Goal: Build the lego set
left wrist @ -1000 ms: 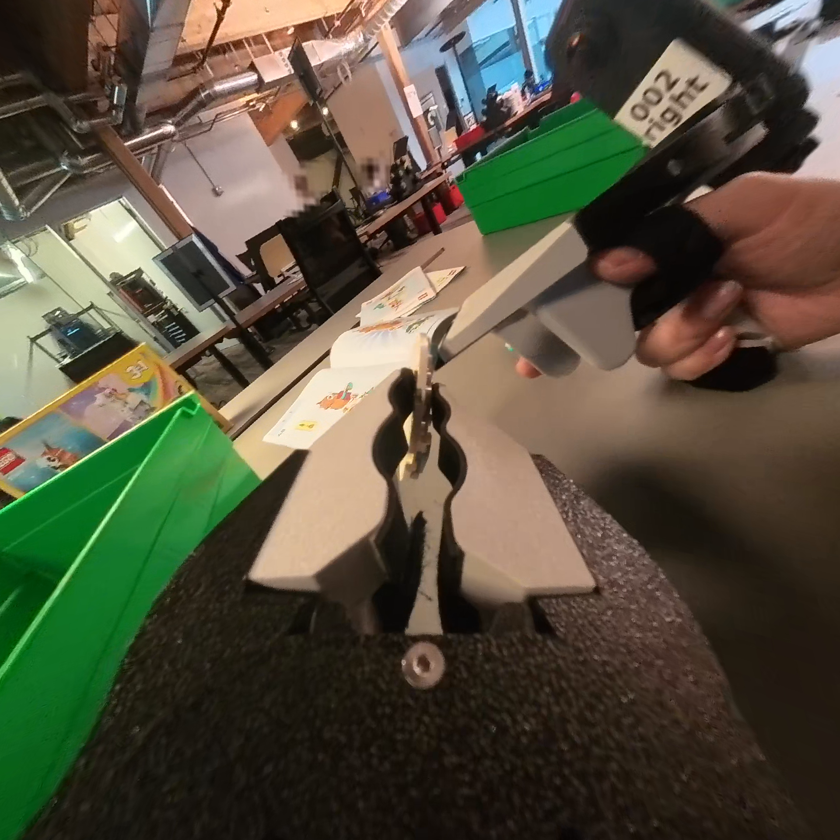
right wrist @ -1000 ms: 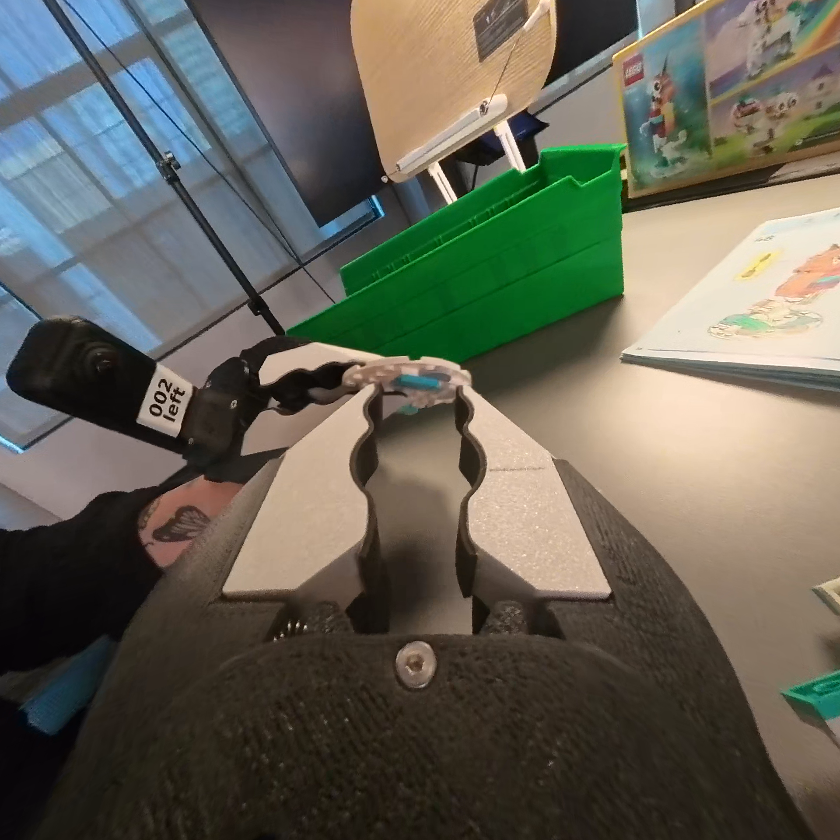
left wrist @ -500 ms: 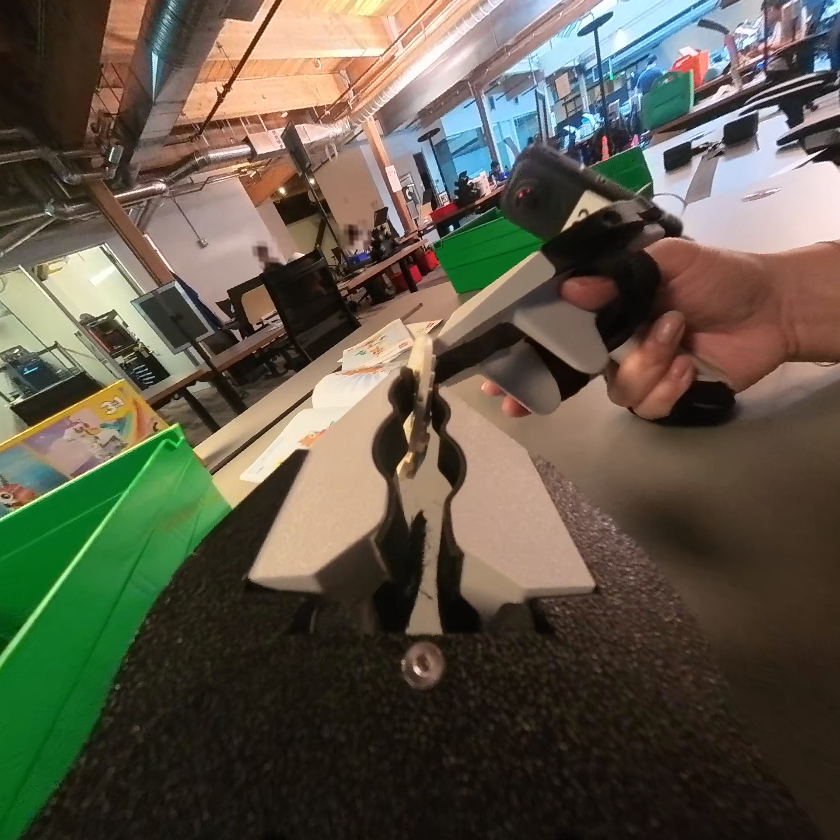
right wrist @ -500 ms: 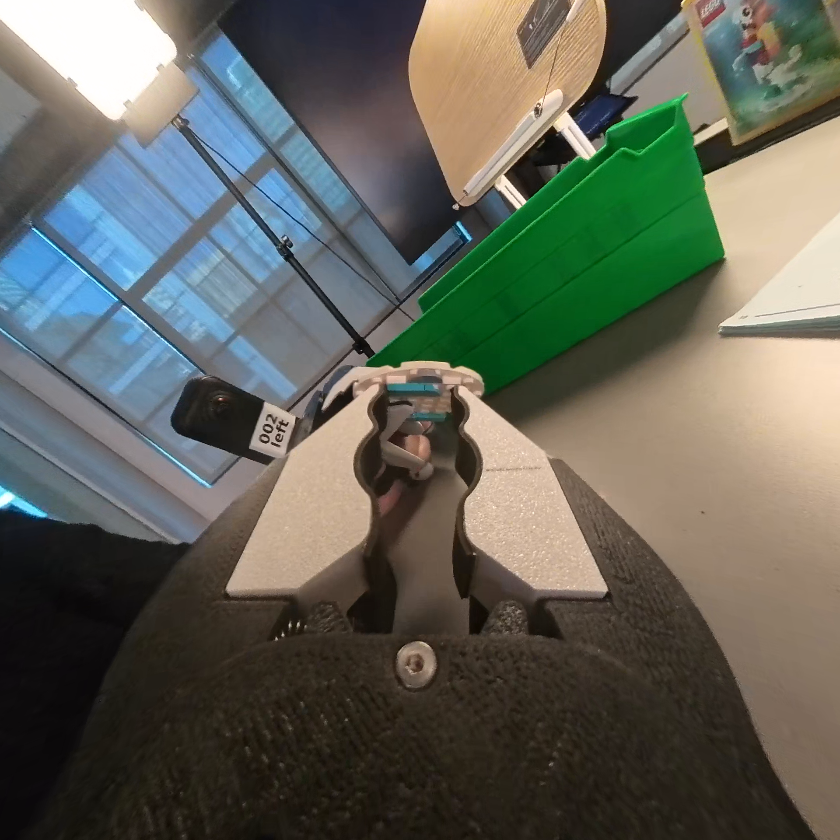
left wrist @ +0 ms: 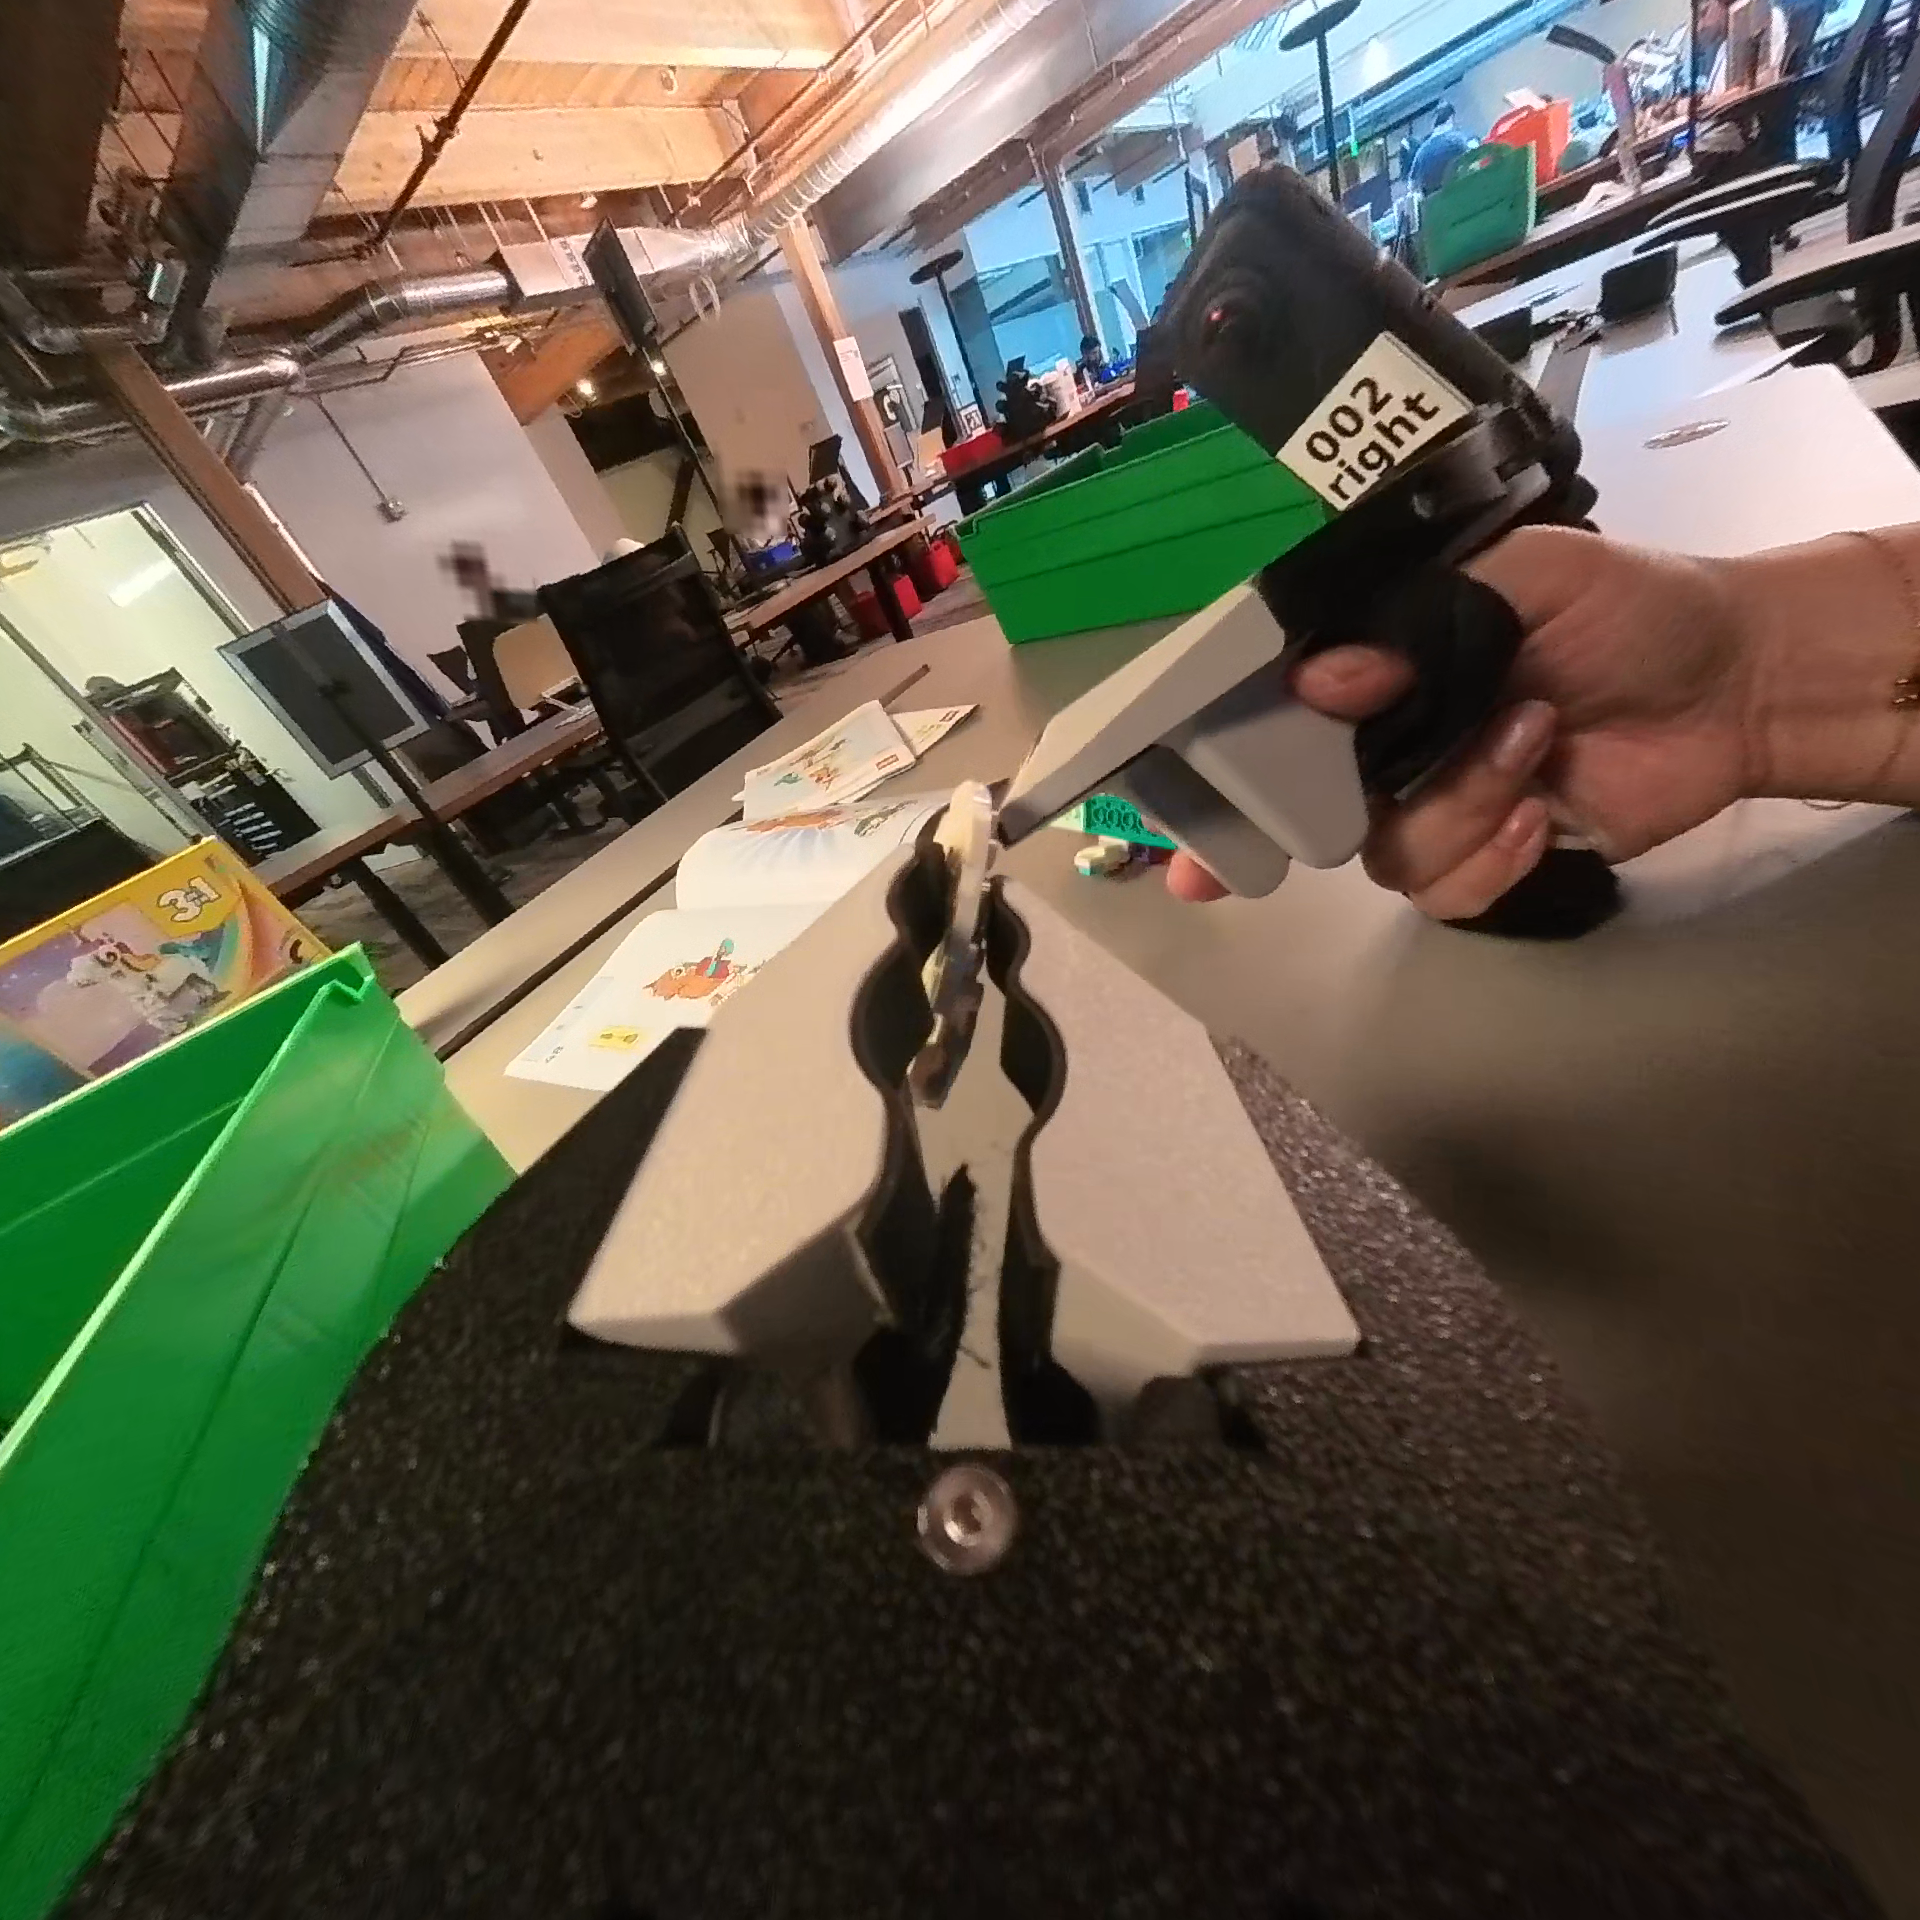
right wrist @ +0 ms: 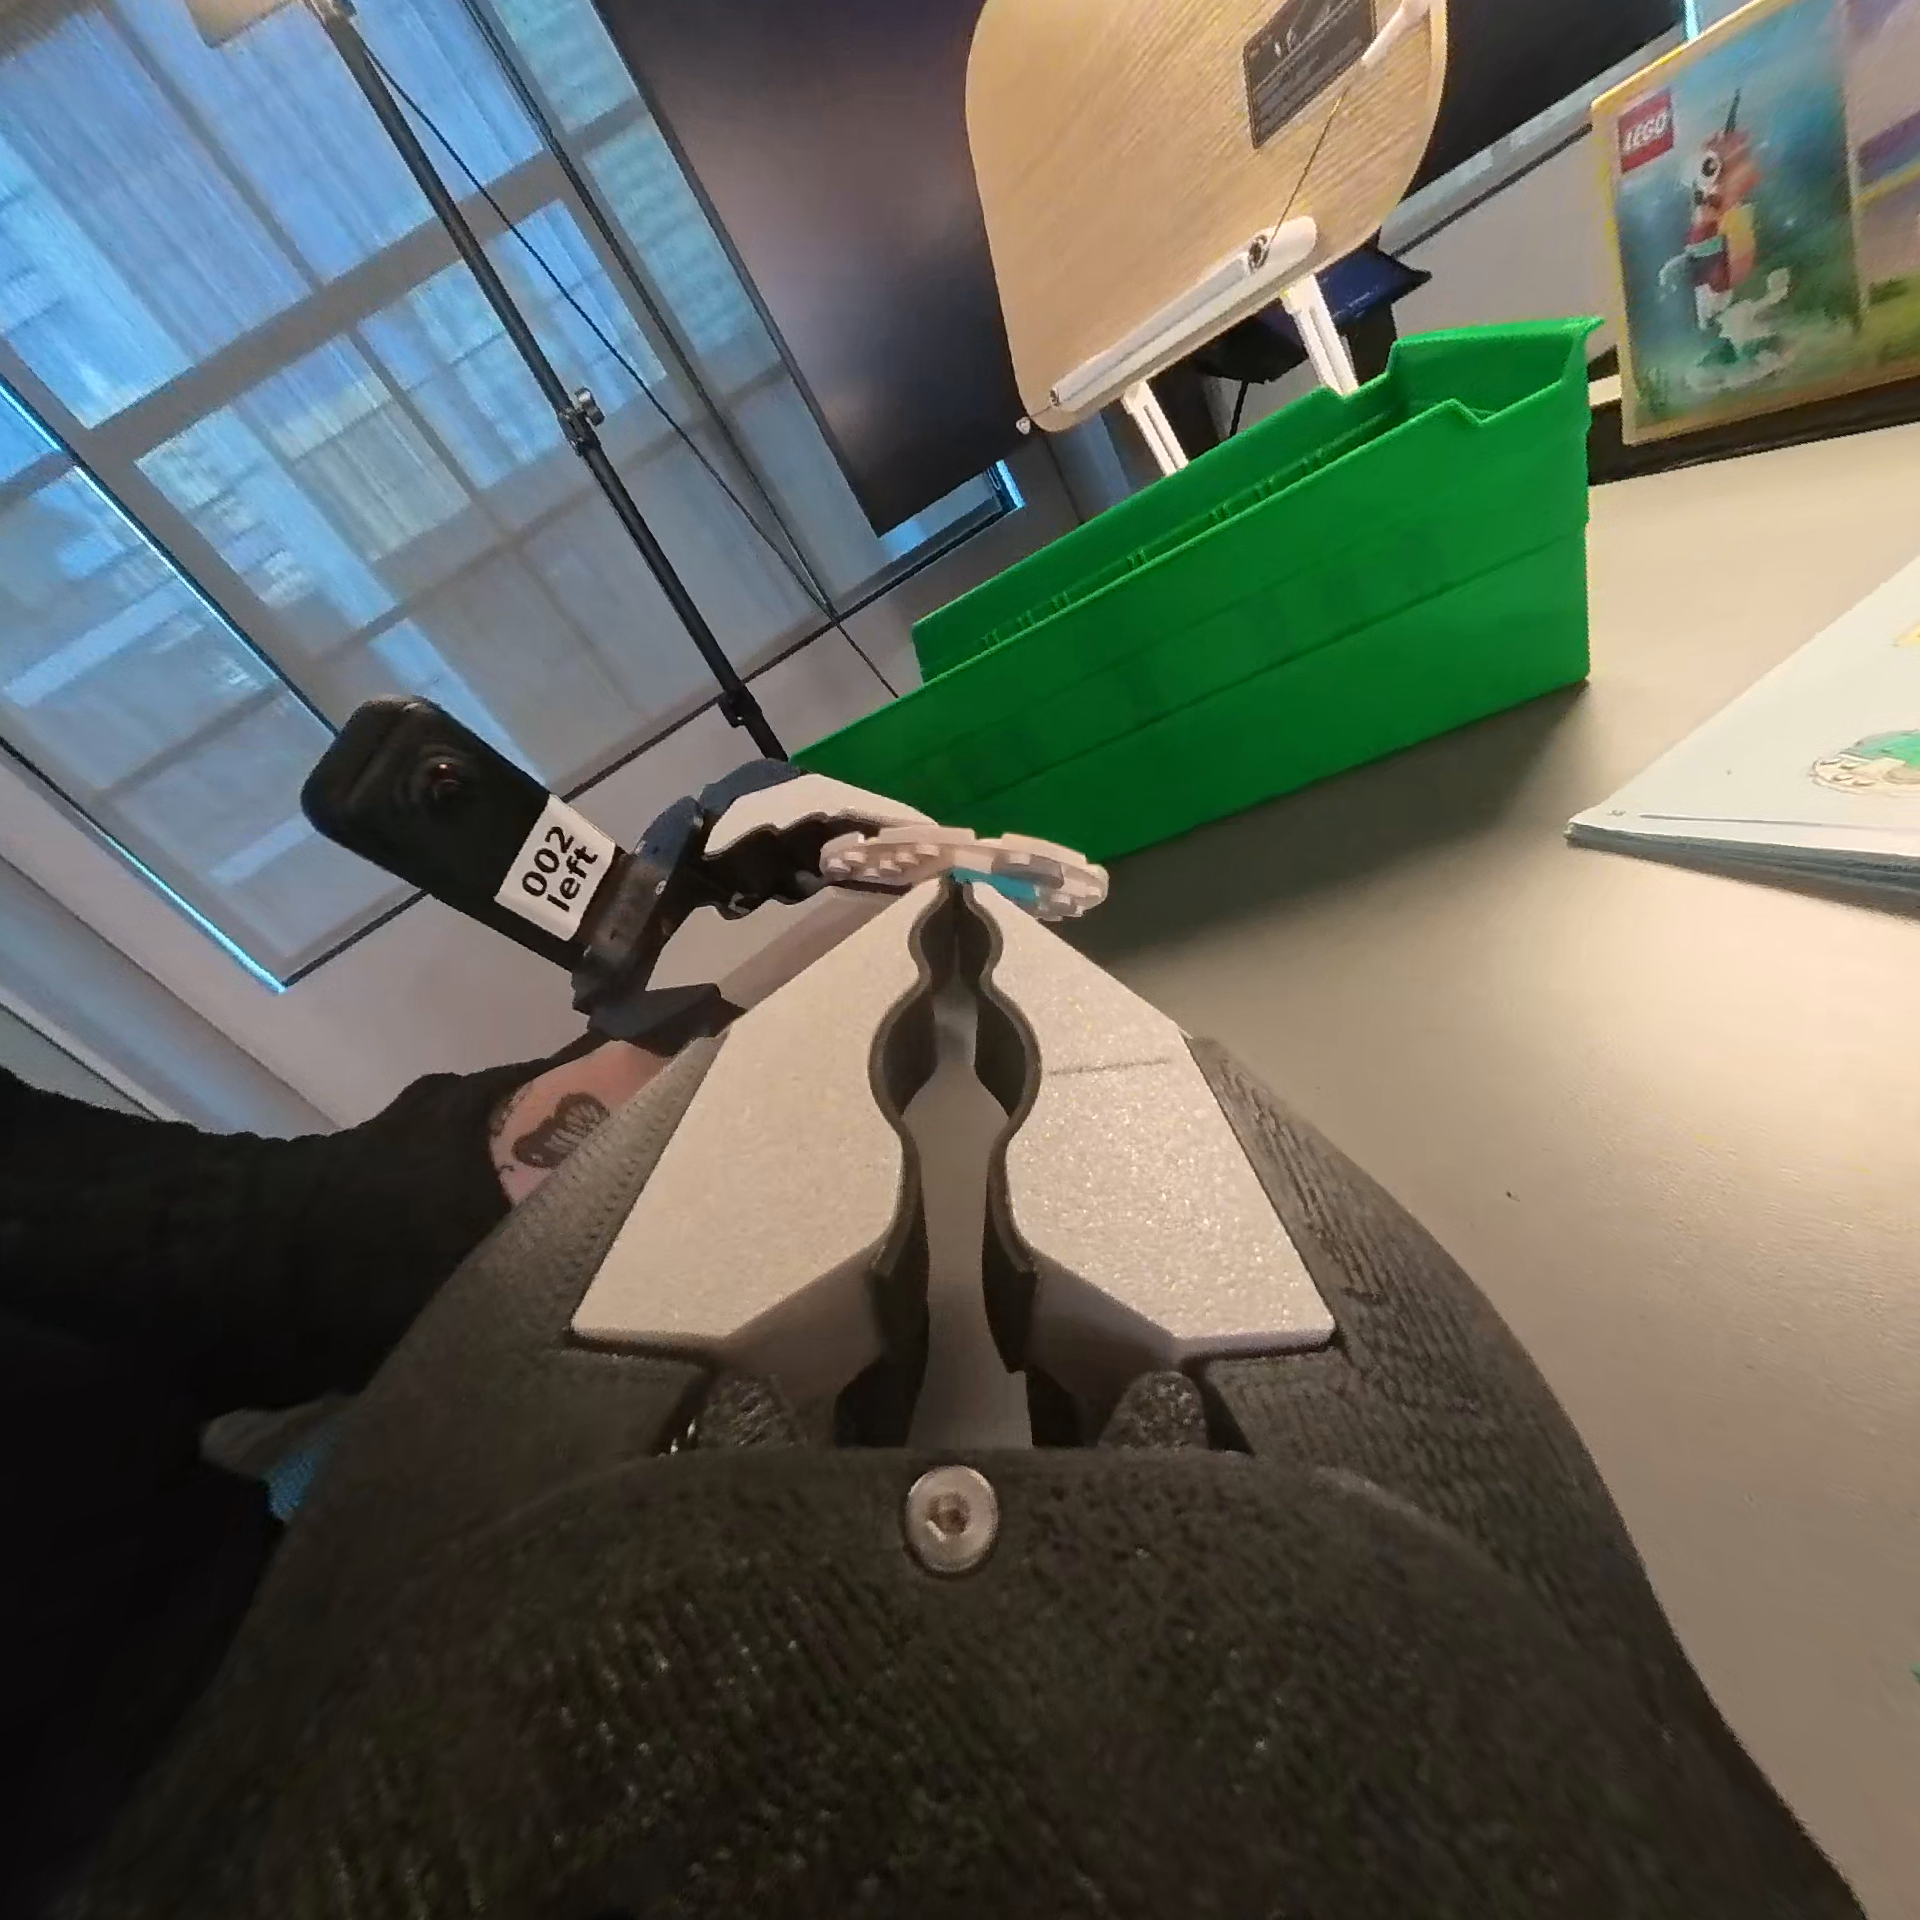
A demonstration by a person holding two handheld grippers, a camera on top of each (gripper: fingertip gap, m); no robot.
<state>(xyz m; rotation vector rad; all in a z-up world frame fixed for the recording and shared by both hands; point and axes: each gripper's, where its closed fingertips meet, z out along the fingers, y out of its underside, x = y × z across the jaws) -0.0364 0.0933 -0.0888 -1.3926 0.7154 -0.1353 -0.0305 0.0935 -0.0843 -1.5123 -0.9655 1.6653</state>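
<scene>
My left gripper (left wrist: 961, 909) is shut on a flat pale grey studded plate (left wrist: 966, 847), held edge-on above the grey table (left wrist: 1558, 1039). In the right wrist view the plate (right wrist: 914, 857) sticks out flat from the left gripper's fingers (right wrist: 774, 847), with a small teal piece (right wrist: 1016, 886) on its near side. My right gripper (right wrist: 951, 906) is shut, and its closed fingertips touch the plate at the teal piece. In the left wrist view the right gripper's tips (left wrist: 1023, 821) meet the plate's upper edge, and a hand (left wrist: 1621, 717) holds that gripper.
A green bin (left wrist: 187, 1195) stands at my left, another green bin (left wrist: 1122, 551) farther back. An open instruction booklet (left wrist: 727, 935) and a second booklet (left wrist: 831, 764) lie on the table. Loose bricks (left wrist: 1117, 836) lie under the right gripper. A toy box (right wrist: 1766, 208) stands behind. Both grippers' tips are close together, under 4 cm apart.
My right gripper's jaws closed from open, with nothing between them, and its tips now press at the teal piece. The left gripper kept its hold on the plate.
</scene>
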